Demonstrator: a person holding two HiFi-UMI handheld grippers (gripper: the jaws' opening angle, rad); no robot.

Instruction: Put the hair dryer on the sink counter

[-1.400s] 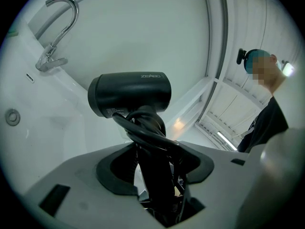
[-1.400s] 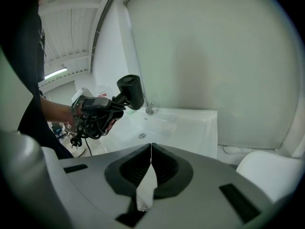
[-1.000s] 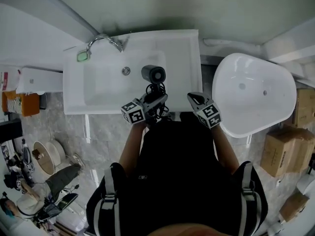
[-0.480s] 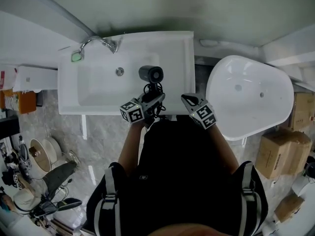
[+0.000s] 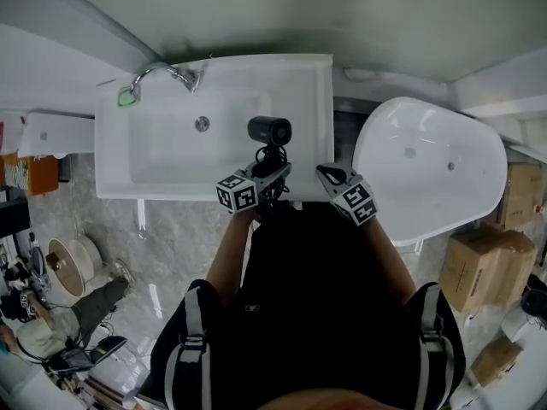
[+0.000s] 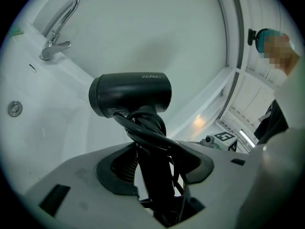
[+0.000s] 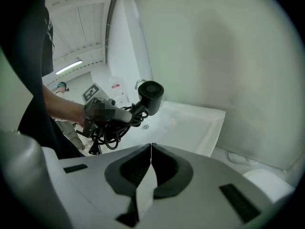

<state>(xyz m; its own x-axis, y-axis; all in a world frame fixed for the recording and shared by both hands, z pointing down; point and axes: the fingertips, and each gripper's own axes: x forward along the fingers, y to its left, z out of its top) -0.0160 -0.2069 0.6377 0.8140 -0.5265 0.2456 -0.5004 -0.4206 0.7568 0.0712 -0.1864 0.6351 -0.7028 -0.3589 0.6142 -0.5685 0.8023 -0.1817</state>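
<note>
A black hair dryer (image 5: 269,131) with its cord coiled round the handle hangs over the right part of the white sink counter (image 5: 309,92). My left gripper (image 5: 270,172) is shut on its handle, and the barrel lies level above the jaws. In the left gripper view the dryer (image 6: 131,93) fills the middle, its handle and cord clamped between the jaws of the left gripper (image 6: 155,163). My right gripper (image 5: 330,174) sits to the right of it, near the counter's front edge, shut and holding nothing. The right gripper view shows the dryer (image 7: 150,95) ahead on the left, past the right gripper (image 7: 151,148).
A chrome faucet (image 5: 162,73) stands at the sink's back left, with a drain (image 5: 202,124) in the basin. A white bathtub (image 5: 432,165) lies to the right of the sink. Cardboard boxes (image 5: 479,267) sit on the floor at the right, and clutter lies at the lower left.
The hair dryer in my left gripper has shifted a little to the right over the sink, away from the drain. The right gripper has kept its place beside it.
</note>
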